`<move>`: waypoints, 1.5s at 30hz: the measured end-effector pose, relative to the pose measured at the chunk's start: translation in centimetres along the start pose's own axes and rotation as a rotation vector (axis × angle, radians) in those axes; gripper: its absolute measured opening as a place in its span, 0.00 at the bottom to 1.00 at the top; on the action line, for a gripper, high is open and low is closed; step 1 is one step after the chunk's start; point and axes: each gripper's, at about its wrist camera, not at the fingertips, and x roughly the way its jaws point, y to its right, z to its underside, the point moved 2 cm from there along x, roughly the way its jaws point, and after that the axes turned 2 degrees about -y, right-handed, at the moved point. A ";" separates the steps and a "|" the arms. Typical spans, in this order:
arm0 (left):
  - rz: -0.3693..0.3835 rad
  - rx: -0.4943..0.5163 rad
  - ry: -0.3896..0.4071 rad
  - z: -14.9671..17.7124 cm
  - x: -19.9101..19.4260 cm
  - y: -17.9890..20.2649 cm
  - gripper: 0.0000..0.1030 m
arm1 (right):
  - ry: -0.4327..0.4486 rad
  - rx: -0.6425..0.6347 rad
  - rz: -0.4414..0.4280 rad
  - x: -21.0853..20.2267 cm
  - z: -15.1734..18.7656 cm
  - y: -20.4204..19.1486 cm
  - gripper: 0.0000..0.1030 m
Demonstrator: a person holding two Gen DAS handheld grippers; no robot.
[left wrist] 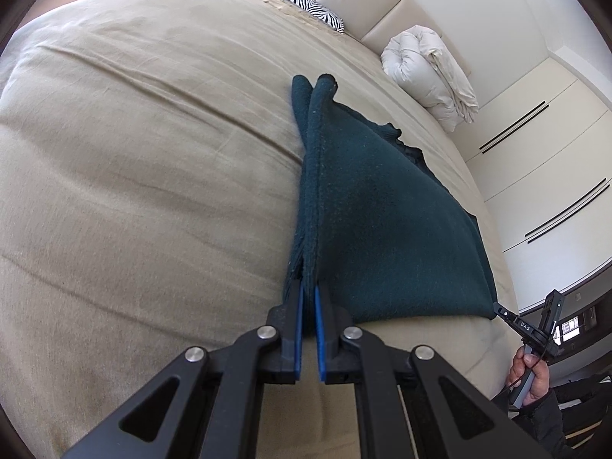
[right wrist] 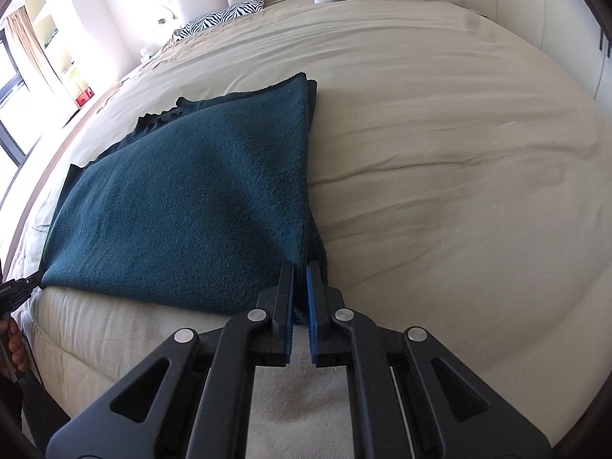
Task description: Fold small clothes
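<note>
A dark teal knitted garment (left wrist: 382, 210) lies folded on the beige bed (left wrist: 134, 172). My left gripper (left wrist: 308, 290) is shut on its near left corner, the layered edge pinched between the blue pads. My right gripper (right wrist: 300, 267) is shut on the near right corner of the same garment (right wrist: 191, 199). The right gripper also shows at the garment's far corner in the left wrist view (left wrist: 508, 315), and the left gripper shows at the left edge of the right wrist view (right wrist: 26, 283). The garment's near edge is stretched between the two grippers, lifted slightly off the bed.
A rolled white duvet (left wrist: 428, 72) and a zebra-print pillow (left wrist: 306, 4) lie at the padded headboard (left wrist: 367, 0). White wardrobe doors (left wrist: 535, 153) stand beside the bed. The bed's front edge (right wrist: 153, 344) is right below the grippers.
</note>
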 end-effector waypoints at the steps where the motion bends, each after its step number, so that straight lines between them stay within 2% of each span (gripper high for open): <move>1: -0.001 0.001 0.000 0.0 0.0 0.0 0.07 | 0.000 0.000 0.001 0.1 0.0 0.0 0.05; 11: 0.012 0.001 -0.005 0.0 -0.3 0.1 0.08 | -0.005 0.032 -0.007 0.6 0.0 0.5 0.06; 12: 0.007 0.010 0.000 0.0 -0.6 0.4 0.11 | -0.007 0.044 -0.016 0.6 0.0 0.7 0.08; 14: -0.017 0.036 0.008 0.1 -1.3 1.0 0.29 | -0.015 0.071 -0.026 0.3 0.0 1.1 0.13; 16: -0.051 0.066 0.034 -0.2 -2.3 1.7 0.35 | -0.006 0.096 -0.028 -0.3 -0.1 1.7 0.21; 18: -0.068 0.095 0.064 -0.8 -3.3 2.6 0.35 | 0.016 0.130 -0.026 -1.2 -0.3 2.4 0.26; 21: -0.068 0.132 0.108 -2.3 -4.0 4.6 0.35 | 0.063 0.179 -0.042 -2.6 -1.4 2.8 0.26; 22: -0.061 0.153 0.118 -3.0 -4.0 5.5 0.38 | 0.078 0.177 -0.058 -3.0 -2.1 2.4 0.26; 27: -0.038 0.271 0.157 -6.9 -1.4 10.9 0.48 | 0.125 0.095 -0.177 -3.1 -6.1 -3.0 0.26; 29: -0.045 0.308 0.157 -8.4 0.6 12.6 0.53 | 0.119 0.087 -0.251 -2.0 -7.8 -5.4 0.26; 31: -0.038 0.333 0.135 -9.9 2.9 13.9 0.54 | 0.100 0.093 -0.327 -0.3 -9.4 -7.6 0.26; 33: -0.061 0.359 0.119 -11.3 5.3 14.6 0.54 | 0.068 0.100 -0.367 2.1 -10.8 -9.6 0.26; 35: -0.092 0.367 0.095 -12.8 7.7 14.6 0.54 | 0.027 0.125 -0.421 4.8 -12.1 -11.6 0.26; 38: -0.133 0.328 0.063 -14.6 10.7 12.8 0.54 | -0.030 0.181 -0.497 8.5 -13.5 -13.2 0.26; 42: -0.171 0.211 0.039 -16.0 12.4 8.3 0.54 | -0.062 0.275 -0.503 12.7 -14.5 -12.3 0.26; 43: -0.150 0.180 0.044 -16.0 12.4 7.1 0.54 | -0.056 0.311 -0.514 13.5 -14.3 -11.2 0.25; 45: -0.083 0.159 0.058 -15.9 12.1 5.9 0.53 | -0.034 0.406 -0.595 14.2 -14.1 -8.8 0.22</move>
